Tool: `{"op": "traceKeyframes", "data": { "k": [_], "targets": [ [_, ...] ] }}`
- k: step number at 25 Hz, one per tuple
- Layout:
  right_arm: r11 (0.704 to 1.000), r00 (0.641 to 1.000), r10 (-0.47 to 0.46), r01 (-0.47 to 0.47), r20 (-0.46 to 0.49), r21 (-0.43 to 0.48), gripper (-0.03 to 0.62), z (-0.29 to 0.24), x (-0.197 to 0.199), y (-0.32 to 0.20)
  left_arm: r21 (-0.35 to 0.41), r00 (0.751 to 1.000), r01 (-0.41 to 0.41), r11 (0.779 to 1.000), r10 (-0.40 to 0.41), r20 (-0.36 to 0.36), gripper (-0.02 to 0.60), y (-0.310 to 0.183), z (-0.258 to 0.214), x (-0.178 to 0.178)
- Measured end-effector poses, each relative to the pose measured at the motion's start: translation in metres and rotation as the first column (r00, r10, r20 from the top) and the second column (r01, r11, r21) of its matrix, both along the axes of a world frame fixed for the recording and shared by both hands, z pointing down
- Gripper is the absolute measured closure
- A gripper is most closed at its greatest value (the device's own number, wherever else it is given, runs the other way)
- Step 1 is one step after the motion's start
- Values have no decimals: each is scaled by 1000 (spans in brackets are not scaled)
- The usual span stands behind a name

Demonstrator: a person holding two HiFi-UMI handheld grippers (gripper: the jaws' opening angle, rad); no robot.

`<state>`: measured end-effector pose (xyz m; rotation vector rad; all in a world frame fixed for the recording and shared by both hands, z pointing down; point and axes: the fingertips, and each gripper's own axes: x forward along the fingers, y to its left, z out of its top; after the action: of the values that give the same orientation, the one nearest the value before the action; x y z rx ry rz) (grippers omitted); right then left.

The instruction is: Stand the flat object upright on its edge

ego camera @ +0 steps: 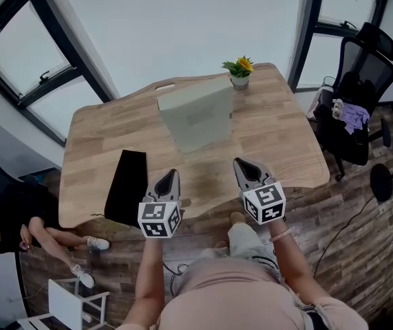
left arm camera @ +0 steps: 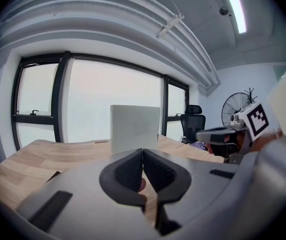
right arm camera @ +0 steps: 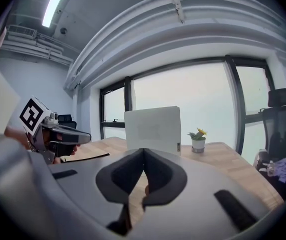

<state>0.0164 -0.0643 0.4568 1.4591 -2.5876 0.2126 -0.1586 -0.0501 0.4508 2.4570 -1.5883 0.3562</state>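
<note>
The pale grey-green flat panel (ego camera: 199, 119) stood upright on its lower edge on the wooden table (ego camera: 279, 139), toward the far middle of the top, with its broad face turned to the person. A small potted plant (ego camera: 239, 71) with a yellow flower sat just beside its right side, a narrow gap showing between them in the right gripper view. A black flat mat (ego camera: 127, 186) lay at the near left of the table, its near end reaching the table's edge. The left gripper (ego camera: 173, 174) and the right gripper (ego camera: 240, 163) were both held above the near edge of the table, well short of the panel and pointing toward it. Each had its jaws pressed together, pad against pad, with nothing between them. Neither gripper touched the panel or anything else on the table. A black office chair (ego camera: 358, 81) with a purple cloth on its seat stood off the right end of the table, and a person sat on the wooden floor to the left.
</note>
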Motion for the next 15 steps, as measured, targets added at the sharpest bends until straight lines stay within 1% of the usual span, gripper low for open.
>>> {"op": "traceKeyframes", "data": {
  "k": [4,8,15],
  "targets": [
    [999,1000,28,-28,12,37,594,-14,0,13,38,1000,5,999,-4,-20,570,11,-14,-1],
    [998,999,40,-42,22,53,594,-23,-2,23,52,1000,-2,999,3,-13,570,23,-22,-2],
    [995,999,44,-46,25,86,594,-39,-2,35,100,999,30,995,-26,-37,569,35,-47,-2]
  ]
}}
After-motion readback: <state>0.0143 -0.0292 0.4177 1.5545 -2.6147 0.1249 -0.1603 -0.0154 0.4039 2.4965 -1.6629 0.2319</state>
